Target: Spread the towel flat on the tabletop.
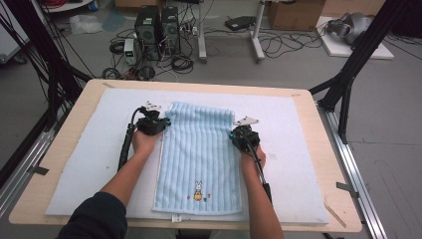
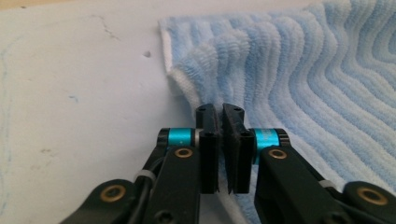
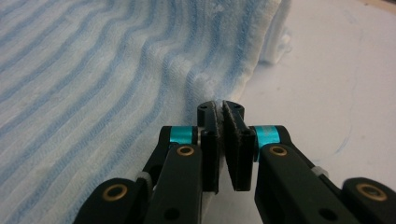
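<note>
I pinch my left fingers [image 2: 220, 122] and right fingers [image 3: 221, 120] tight on the blue towel's [image 1: 199, 154] two side edges, so I can lift and fold it evenly on the counter [image 1: 69, 144].

Black left gripper [image 2: 220, 114], black right gripper [image 3: 220, 109], teal bands, brass screws, grey three-cornered plates, black cables, dark sleeve [image 1: 94, 216]

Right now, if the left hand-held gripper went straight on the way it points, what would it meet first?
More towel: the left hand-held gripper is shut on its edge, and the raised fold lies directly ahead. Beyond looks like bare mat, though depth is unclear.
</note>
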`<state>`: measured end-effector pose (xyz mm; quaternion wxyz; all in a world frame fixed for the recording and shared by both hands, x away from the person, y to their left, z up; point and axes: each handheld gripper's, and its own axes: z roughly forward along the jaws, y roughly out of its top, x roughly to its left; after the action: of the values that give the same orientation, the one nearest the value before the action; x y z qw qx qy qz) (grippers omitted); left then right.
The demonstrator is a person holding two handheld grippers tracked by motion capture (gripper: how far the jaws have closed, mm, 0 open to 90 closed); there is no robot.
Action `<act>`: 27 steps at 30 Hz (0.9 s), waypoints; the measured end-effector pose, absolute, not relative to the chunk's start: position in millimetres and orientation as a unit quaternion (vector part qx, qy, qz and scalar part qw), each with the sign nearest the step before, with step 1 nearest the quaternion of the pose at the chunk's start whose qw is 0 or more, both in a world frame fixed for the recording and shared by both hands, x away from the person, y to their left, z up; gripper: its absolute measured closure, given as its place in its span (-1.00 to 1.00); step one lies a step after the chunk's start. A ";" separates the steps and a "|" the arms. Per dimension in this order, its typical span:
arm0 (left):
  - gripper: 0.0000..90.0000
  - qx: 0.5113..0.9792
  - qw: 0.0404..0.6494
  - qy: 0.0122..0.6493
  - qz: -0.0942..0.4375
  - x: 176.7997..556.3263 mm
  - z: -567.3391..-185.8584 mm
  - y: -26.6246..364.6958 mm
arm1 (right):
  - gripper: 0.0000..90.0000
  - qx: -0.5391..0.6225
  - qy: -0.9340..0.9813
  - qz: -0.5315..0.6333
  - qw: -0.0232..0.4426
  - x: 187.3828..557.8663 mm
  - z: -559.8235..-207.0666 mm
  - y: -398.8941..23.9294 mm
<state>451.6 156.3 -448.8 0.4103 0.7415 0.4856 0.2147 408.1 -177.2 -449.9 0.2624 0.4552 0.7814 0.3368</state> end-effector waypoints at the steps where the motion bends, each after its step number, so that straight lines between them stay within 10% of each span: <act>1: 0.59 0.738 0.412 0.493 0.208 451.4 -448.5 157.5 | 0.84 0.460 0.779 0.338 0.261 409.1 -450.5 -177.5; 4: 0.04 0.731 0.420 0.504 0.187 448.3 -448.0 163.5 | 0.61 0.466 0.773 0.353 0.245 408.0 -449.1 -182.3; 27: -0.27 0.754 0.474 0.431 0.146 355.7 -436.6 178.9 | -0.11 0.444 0.775 0.401 0.204 327.9 -429.2 -210.7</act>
<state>355.7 178.9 -436.6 0.4743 0.7536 0.4308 0.1464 327.9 -210.7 -429.2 0.2043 0.4437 0.7749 0.4011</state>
